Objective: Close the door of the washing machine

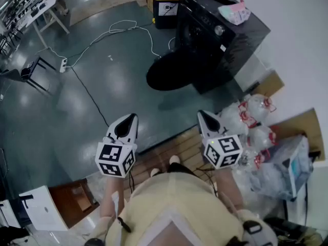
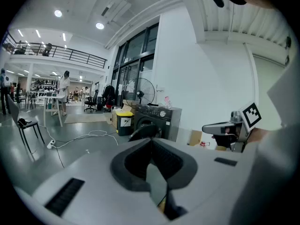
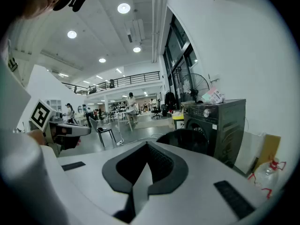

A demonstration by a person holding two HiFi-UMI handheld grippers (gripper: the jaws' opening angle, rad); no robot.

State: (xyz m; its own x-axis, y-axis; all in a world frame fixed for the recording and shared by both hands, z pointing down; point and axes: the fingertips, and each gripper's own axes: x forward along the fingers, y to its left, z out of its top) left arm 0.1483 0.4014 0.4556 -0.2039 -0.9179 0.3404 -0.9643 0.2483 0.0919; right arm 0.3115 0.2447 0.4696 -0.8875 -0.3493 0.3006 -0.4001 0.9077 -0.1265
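Note:
A dark front-loading washing machine (image 1: 220, 35) stands at the upper right of the head view. Its round door (image 1: 171, 73) hangs open toward the floor side. Both grippers are held level in front of me, well short of the machine. My left gripper (image 1: 128, 121) and my right gripper (image 1: 203, 118) each have their jaws together with nothing between them. In the left gripper view the machine (image 2: 158, 120) and its door (image 2: 143, 132) lie straight beyond the jaw tips (image 2: 151, 142). The right gripper view shows the door (image 3: 185, 140) just past its tips (image 3: 147, 146), with the machine (image 3: 220, 125) to the right.
A yellow bin (image 1: 165, 1) stands left of the machine, and a pink-and-white packet (image 1: 234, 12) lies on top of it. White cables (image 1: 113, 32) and a power strip (image 1: 63, 64) cross the floor. Bagged bottles (image 1: 256, 132) and cardboard crowd the right wall. A wooden pallet (image 1: 179, 147) lies underfoot.

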